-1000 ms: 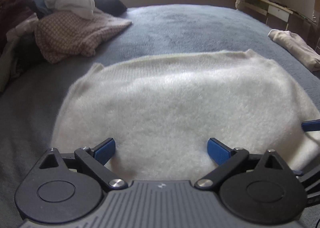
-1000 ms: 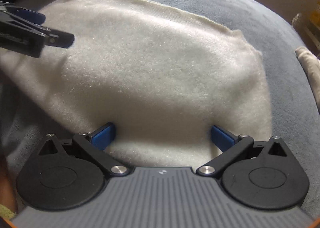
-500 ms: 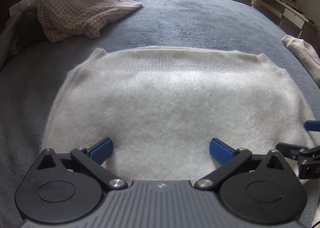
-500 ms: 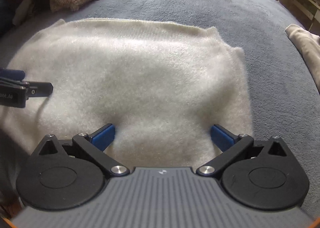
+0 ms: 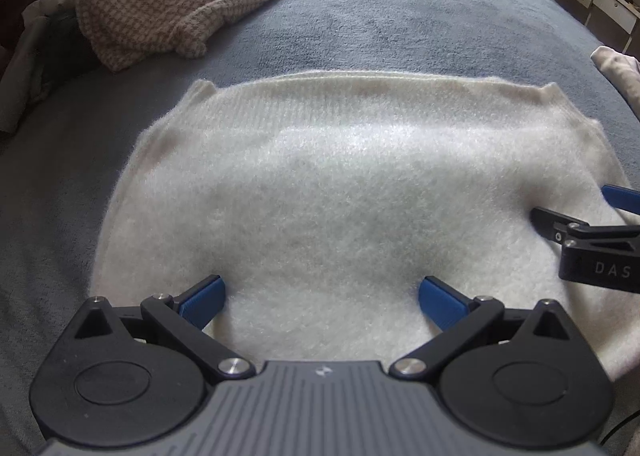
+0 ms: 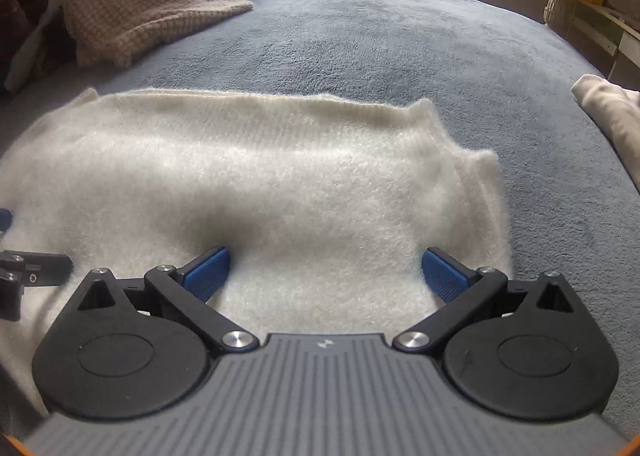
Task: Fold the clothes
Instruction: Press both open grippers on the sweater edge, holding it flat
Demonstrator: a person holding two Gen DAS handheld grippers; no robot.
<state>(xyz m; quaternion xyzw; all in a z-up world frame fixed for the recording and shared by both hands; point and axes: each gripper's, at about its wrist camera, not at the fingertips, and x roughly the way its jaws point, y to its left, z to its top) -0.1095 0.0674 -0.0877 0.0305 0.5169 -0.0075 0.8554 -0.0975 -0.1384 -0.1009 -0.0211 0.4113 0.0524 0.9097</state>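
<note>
My left gripper (image 5: 320, 302) and right gripper (image 6: 326, 270) hang spread wide, grasping nothing. Both sit over a white sweater (image 5: 340, 184) lying flat on the grey bed (image 5: 400, 16).

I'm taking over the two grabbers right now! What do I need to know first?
Left gripper: open, holding nothing, low over the near edge of the fluffy white knitted sweater.
Right gripper: open, empty, over the same near edge, further right.
The sweater lies flat on the grey-blue fleece blanket, its sides apparently already folded in.
A pile of unfolded clothes, with a checked beige knit in front, waits at the far left; another cream garment lies at the right edge.
Left to do, probably: pinch the near edge with both grippers, fold it away from you, then the pile.
</note>
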